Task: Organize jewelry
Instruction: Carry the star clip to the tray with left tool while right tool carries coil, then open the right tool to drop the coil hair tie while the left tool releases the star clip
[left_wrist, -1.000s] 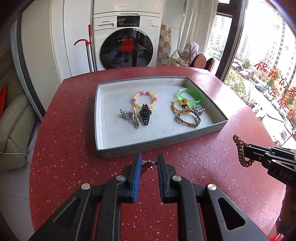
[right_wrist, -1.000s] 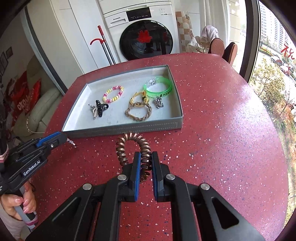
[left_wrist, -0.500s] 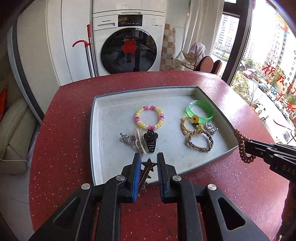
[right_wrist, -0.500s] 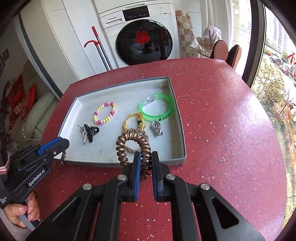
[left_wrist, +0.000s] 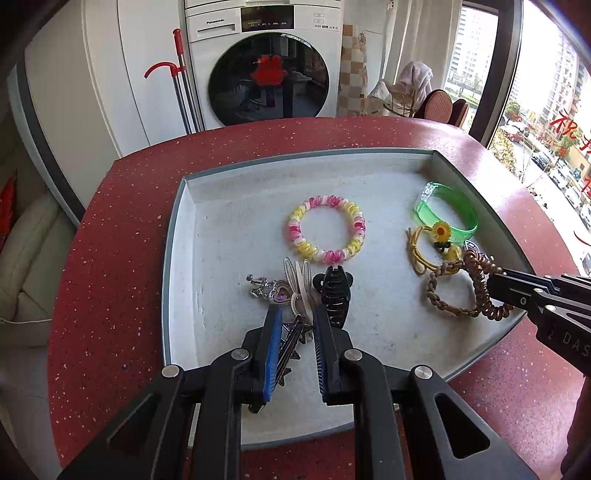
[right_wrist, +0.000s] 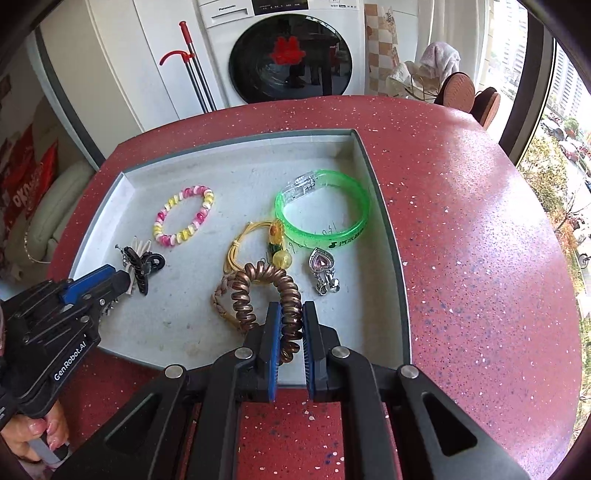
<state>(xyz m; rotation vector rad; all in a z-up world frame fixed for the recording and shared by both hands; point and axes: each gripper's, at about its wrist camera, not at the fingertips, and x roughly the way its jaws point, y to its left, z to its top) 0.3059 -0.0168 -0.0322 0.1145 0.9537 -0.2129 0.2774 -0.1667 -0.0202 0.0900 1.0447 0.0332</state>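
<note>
A grey tray (left_wrist: 177, 236) sits on the red speckled table (left_wrist: 110, 240). My left gripper (left_wrist: 295, 317) is over the tray's near left part with a dark star-shaped hair clip (left_wrist: 290, 341) between its jaws, close to a black claw clip (left_wrist: 334, 291) and other clips (left_wrist: 277, 290). My right gripper (right_wrist: 290, 314) is shut on a brown spiral hair tie (right_wrist: 266, 291) and holds it over a braided bracelet (right_wrist: 221, 295) in the tray (right_wrist: 388, 236). It also shows in the left wrist view (left_wrist: 491, 286).
In the tray lie a pink and yellow bead bracelet (left_wrist: 327, 229), a green bangle (left_wrist: 445, 212), a yellow cord with a sunflower (left_wrist: 439, 240) and a heart pendant (right_wrist: 323, 269). A washing machine (left_wrist: 266, 62) stands behind the table. A window is at the right.
Both grippers have moved forward from the table in front of the tray to over the tray, each carrying its item. The left jaws look slightly wider apart now.
</note>
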